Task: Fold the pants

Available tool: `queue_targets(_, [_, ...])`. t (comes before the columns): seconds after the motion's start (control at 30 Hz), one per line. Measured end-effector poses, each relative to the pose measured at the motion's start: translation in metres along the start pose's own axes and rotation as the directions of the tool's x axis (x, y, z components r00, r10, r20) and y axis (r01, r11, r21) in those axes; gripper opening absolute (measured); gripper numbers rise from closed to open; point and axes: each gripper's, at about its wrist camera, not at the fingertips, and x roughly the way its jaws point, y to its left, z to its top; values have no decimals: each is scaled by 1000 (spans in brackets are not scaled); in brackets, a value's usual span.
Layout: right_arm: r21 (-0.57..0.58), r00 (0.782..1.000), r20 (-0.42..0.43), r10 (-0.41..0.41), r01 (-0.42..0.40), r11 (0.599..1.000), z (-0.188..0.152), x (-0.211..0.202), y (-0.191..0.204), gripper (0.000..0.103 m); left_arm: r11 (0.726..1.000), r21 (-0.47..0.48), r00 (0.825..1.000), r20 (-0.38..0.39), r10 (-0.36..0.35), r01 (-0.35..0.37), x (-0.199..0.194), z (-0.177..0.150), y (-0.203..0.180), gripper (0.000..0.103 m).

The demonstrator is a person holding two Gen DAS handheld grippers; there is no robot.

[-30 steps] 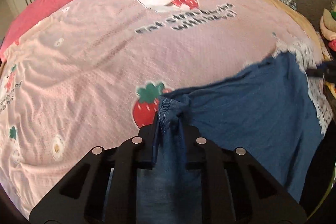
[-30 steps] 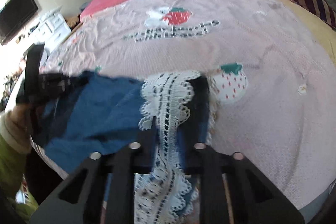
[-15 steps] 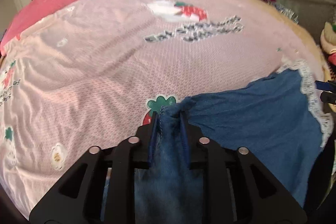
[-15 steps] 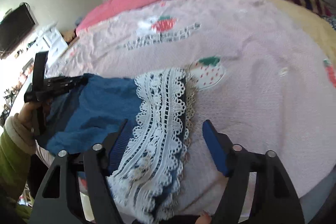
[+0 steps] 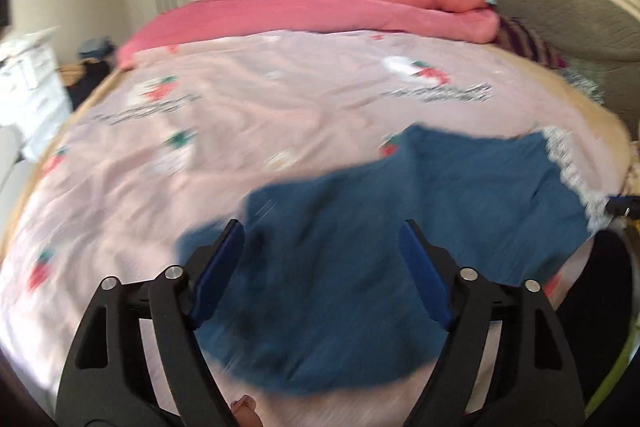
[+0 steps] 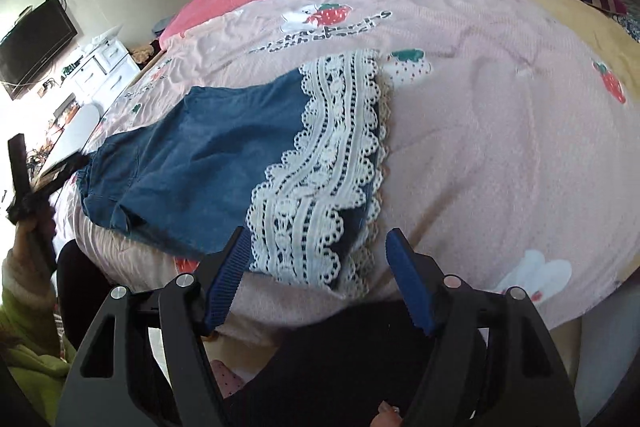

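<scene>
Denim shorts (image 6: 208,163) folded once on bedsheet (image 6: 500,131), further folds left; left gripper (image 5: 322,263) opening empty, right gripper (image 6: 318,263) spread empty.

Motion-blurred blue pants (image 5: 360,259) and strawberry sheet (image 5: 160,163) in left-wrist view; their near edges past the frame.

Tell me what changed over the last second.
Both grippers let go. The right gripper released the lace hem first; the left gripper then dropped the waistband, drew back, and its jaws are opening. The blue pants now lie flat on the strawberry sheet, which stayed put.
</scene>
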Motion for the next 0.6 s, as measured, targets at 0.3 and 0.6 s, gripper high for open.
queue_targets(0.3, [16, 1000, -16, 21, -21, 1000, -3, 5, 6, 70, 992, -83, 994, -72, 87, -93, -14, -42, 26, 82])
queue_targets(0.6, [-41, 997, -64, -33, 30, 999, -2, 20, 21, 52, 992, -99, 992, -109, 71, -81, 4, -50, 14, 84])
